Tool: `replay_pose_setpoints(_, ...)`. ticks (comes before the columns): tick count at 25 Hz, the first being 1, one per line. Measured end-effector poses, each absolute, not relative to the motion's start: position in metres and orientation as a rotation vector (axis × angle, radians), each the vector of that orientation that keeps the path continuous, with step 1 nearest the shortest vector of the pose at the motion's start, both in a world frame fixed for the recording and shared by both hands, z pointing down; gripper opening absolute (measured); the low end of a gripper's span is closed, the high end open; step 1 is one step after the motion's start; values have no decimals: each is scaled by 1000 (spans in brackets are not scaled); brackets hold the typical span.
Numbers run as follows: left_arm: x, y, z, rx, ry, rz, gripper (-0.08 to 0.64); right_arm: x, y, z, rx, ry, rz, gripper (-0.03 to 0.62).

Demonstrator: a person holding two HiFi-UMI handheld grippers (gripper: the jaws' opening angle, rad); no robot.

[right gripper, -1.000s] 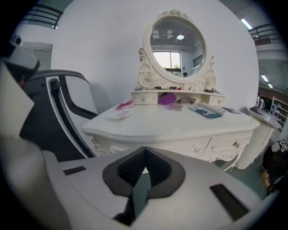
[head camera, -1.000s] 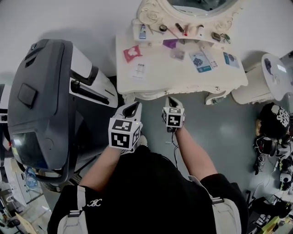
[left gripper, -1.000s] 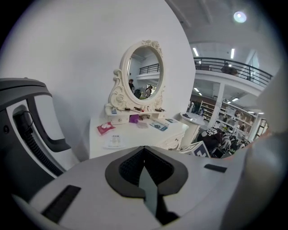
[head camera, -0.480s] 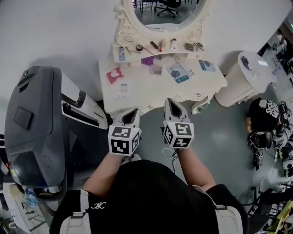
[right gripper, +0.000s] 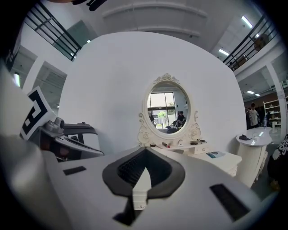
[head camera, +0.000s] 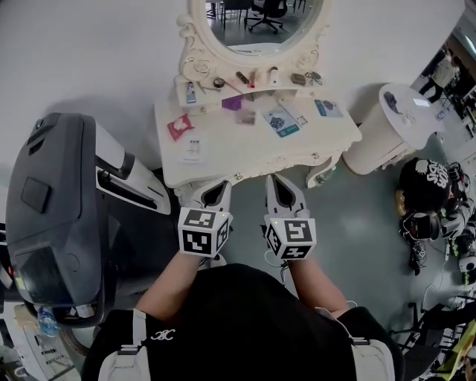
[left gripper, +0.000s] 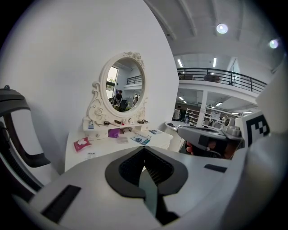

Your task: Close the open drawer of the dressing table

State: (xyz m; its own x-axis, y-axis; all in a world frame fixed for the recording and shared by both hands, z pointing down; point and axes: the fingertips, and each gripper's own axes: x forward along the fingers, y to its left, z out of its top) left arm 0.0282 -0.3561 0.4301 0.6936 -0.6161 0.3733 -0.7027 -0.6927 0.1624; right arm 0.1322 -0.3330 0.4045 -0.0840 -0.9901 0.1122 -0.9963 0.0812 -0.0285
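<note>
The white dressing table with its oval mirror stands against the wall, straight ahead. A white piece sticks out below the table's front right corner; I cannot tell whether it is the open drawer. My left gripper and right gripper are side by side just short of the table's front edge. Both are shut and hold nothing. In the left gripper view the shut tips point at the tabletop. The right gripper view has its tips below the mirror.
A large dark grey machine stands close on the left. A round white side table is right of the dressing table, with dark shoes and bags on the floor. A red packet, cards and small cosmetics lie on the tabletop.
Both grippers have come closer to the table's front edge. The right gripper has risen level with the left. The mirror shows more fully in the head view.
</note>
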Motion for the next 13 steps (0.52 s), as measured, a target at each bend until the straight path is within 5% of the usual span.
replay_pose_setpoints(13, 36, -348, 432, 2617, -1018, 419, 8, 128, -323, 408, 2027, -2260, 121, 11)
